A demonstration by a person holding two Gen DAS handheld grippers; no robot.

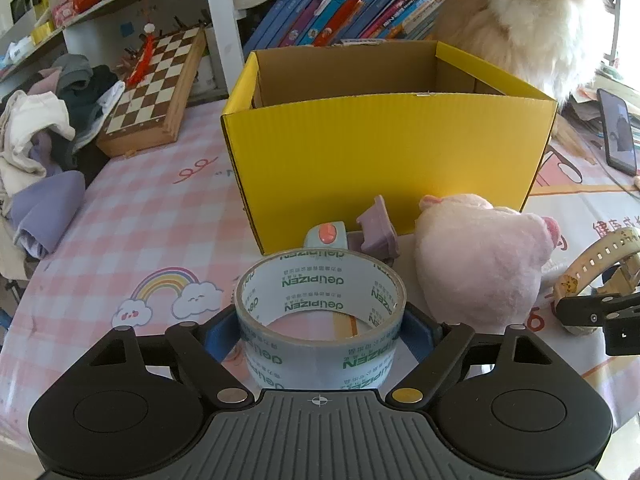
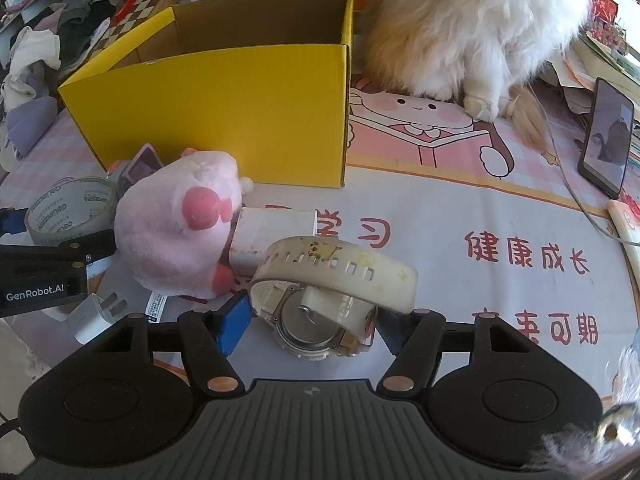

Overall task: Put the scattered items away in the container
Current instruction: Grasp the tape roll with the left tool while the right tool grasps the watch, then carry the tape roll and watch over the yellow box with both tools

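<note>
Left gripper: your left gripper [image 1: 322,330] has its blue pads on either side of the tape roll [image 1: 320,312], pinching it; the left pad [image 1: 218,334] sits against the roll's left wall and the right one against its right wall.
Tape roll: it stands with its hole facing up, green print around the inside, low over the pink checked tablecloth [image 1: 140,220]; you cannot tell whether it rests on the cloth or is just clear of it.
Right gripper: your right gripper [image 2: 310,326] has its fingers around the watch [image 2: 320,300], the left blue pad [image 2: 232,326] just beside the case. The right pad is mostly hidden behind the strap, so you cannot tell whether the grip is closed on it.
Watch: cream strap looped above a metal case back, lying on the cloth in front of you, near the plush.
Yellow box [image 1: 384,148]: open at the top, standing upright on the table behind the items; the part of its inside that you see holds nothing.
Pink plush toy [image 1: 480,256]: lies in front of the box, between the tape roll and the watch.
Purple piece [image 1: 378,228]: leans just in front of the box wall, beside a small grey-blue thing with an orange button [image 1: 328,234].
White box [image 2: 272,236]: lies behind the watch, touching the plush.
White charger plug [image 2: 96,312]: on the cloth, left of your right gripper.
Cat [image 1: 528,20]: sits behind the yellow box at its right corner.
Phone [image 2: 608,140]: propped upright at the far right.
Chessboard [image 1: 156,84]: leans left of the box, beside a heap of clothes [image 1: 44,132].
</note>
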